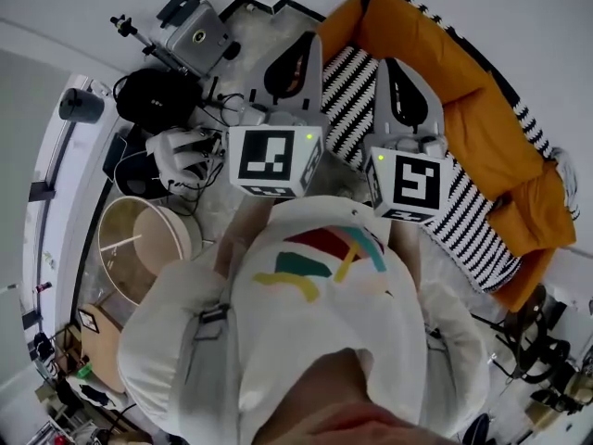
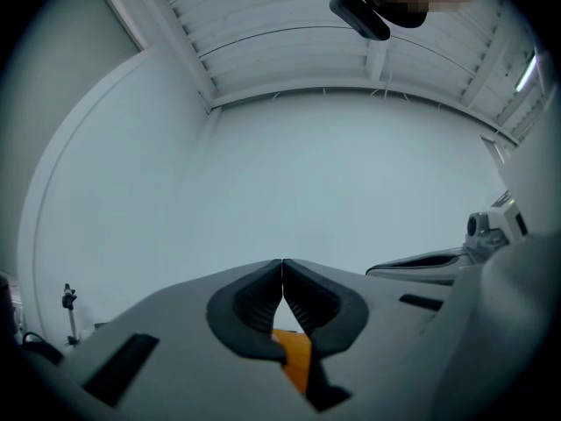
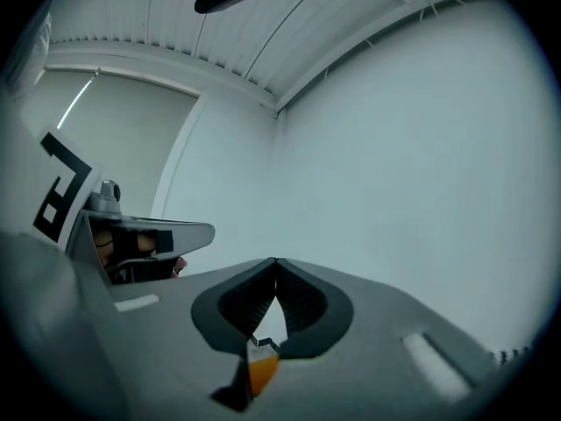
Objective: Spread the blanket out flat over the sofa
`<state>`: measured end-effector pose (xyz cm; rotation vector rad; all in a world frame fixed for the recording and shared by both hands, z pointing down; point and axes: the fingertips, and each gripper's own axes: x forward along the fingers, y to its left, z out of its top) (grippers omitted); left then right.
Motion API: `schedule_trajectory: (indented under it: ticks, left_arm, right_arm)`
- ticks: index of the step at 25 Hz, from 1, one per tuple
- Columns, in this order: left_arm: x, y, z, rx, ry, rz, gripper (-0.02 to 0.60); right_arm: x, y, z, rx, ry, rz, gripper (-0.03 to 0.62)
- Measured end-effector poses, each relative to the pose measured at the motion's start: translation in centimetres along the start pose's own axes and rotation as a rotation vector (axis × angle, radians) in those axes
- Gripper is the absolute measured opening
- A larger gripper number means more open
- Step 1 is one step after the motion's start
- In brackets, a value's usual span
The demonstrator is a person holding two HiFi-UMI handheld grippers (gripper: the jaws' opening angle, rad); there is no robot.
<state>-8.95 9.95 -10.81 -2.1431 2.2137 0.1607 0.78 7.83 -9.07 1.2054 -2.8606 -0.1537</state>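
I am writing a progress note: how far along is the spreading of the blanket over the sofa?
Done: the left gripper and the right gripper are each shut on a bit of the orange blanket. In hand: both hold it raised. Left: most of the blanket lies bunched along the back of the sofa, whose striped seat is uncovered.

The pale floor [image 1: 248, 33] carries an orange sofa [image 1: 482, 137], with black-and-white zigzag fabric [image 1: 463, 221] spread along its front and showing again behind it. Off to one side lie a round drum shade [image 1: 139, 244], a black bag [image 1: 153, 95] and a grey case [image 1: 190, 31].
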Motion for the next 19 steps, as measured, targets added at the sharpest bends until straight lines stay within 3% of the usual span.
schedule_trajectory:
  ticks: [19]
  left_arm:
    - [-1.3, 0.0, 2.0, 0.045, -0.052, 0.05, 0.015]
  right_arm:
    - [-1.3, -0.4, 1.8, -0.005, -0.063, 0.035, 0.005]
